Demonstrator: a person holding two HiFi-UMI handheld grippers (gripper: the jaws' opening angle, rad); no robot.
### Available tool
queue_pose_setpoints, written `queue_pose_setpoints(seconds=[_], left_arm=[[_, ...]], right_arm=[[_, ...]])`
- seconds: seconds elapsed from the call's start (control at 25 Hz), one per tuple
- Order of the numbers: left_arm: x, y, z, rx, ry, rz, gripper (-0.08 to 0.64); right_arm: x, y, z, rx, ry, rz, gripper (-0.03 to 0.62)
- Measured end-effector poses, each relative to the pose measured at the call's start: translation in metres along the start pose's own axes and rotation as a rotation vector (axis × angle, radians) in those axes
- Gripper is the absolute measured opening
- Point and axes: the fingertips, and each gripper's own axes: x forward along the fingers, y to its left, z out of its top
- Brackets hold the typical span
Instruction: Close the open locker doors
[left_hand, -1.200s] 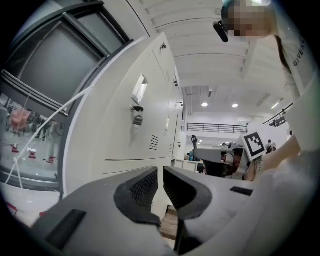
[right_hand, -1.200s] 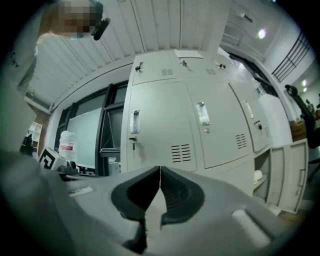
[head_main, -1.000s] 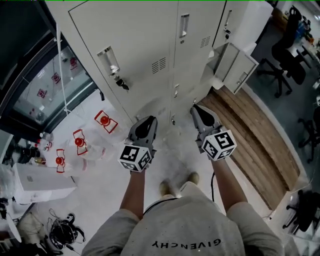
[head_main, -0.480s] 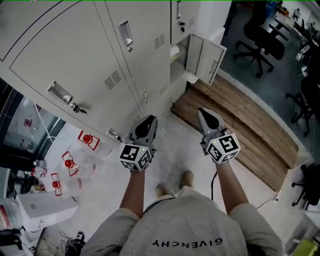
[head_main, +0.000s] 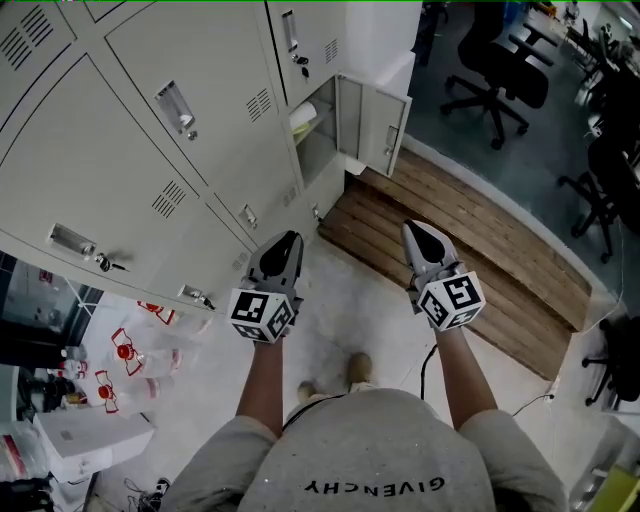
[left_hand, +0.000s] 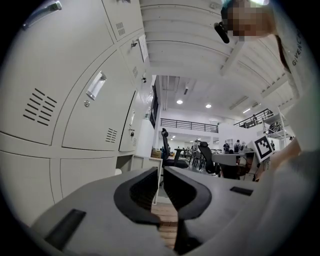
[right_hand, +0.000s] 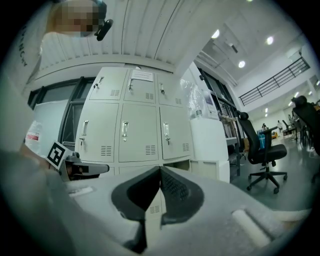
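Left hand-held gripper (head_main: 287, 240) barely parted, right hand-held gripper (head_main: 414, 228) closed (both empty).

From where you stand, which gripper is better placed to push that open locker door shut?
Probably right. The right gripper is on the handle side of the open door; the left gripper is over by the closed lockers.

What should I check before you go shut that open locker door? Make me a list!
1. Open locker door found: ok, it stands wide open ahead.
2. Grippers empty: ok, left gripper jaws a narrow gap apart, right gripper jaws together, nothing in either.
3. Door within reach: not ok, both grippers are well short of it.
4. Way there: cannot tell, wooden platform lies before the door, height unclear.
5. Inside clear of door: cannot tell, pale thing sits on the shelf.
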Motion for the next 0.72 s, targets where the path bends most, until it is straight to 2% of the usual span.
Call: queue_pose_setpoints(seconds=[0.36, 0.72], left_arm=[[0.047, -0.022, -0.018, 0.007, -0.001, 0.022, 0.031], [0.087, -0.01, -0.031, 0.022, 0.019, 0.059, 0.031]], right_arm=[[-0.007, -0.068, -0.013, 0.014, 0.008, -0.01, 0.0], [0.012, -0.121, -0.032, 0.06, 0.014, -0.033, 0.0]])
